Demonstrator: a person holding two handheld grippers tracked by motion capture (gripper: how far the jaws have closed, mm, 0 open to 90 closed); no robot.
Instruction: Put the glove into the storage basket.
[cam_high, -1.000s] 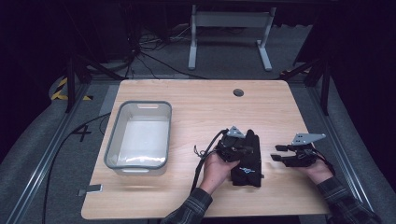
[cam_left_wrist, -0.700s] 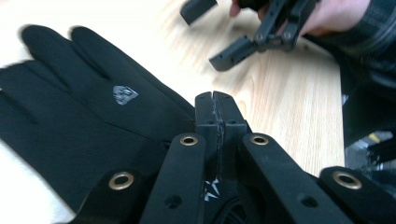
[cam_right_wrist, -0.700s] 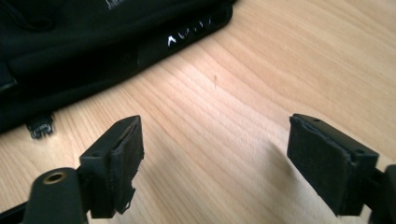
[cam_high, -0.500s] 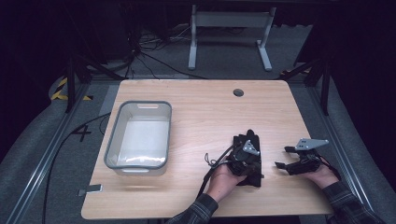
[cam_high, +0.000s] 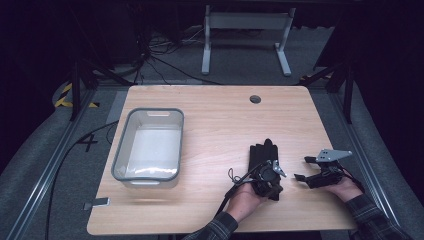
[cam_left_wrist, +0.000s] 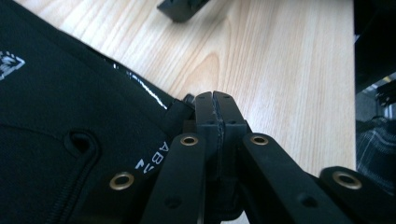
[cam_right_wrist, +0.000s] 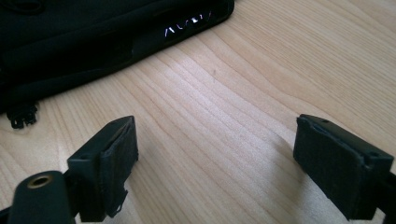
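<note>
Two grippers work right of the clear bin (cam_high: 148, 116). Our left gripper (cam_left_wrist: 215, 100) rests clenched, pinching nothing, beside the black glove (cam_high: 261, 152) on the table (cam_high: 215, 120). Our right gripper (cam_right_wrist: 215, 154) has just been opening and stands empty. Next, we judge, we must grasp the glove firmly.

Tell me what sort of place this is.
Probably a lab or recording workspace, not a home: a bare wooden table on dark carpet, loose cables and a metal stand behind it, yellow-black hazard tape on the floor, and a hand-held gripper in use.
</note>
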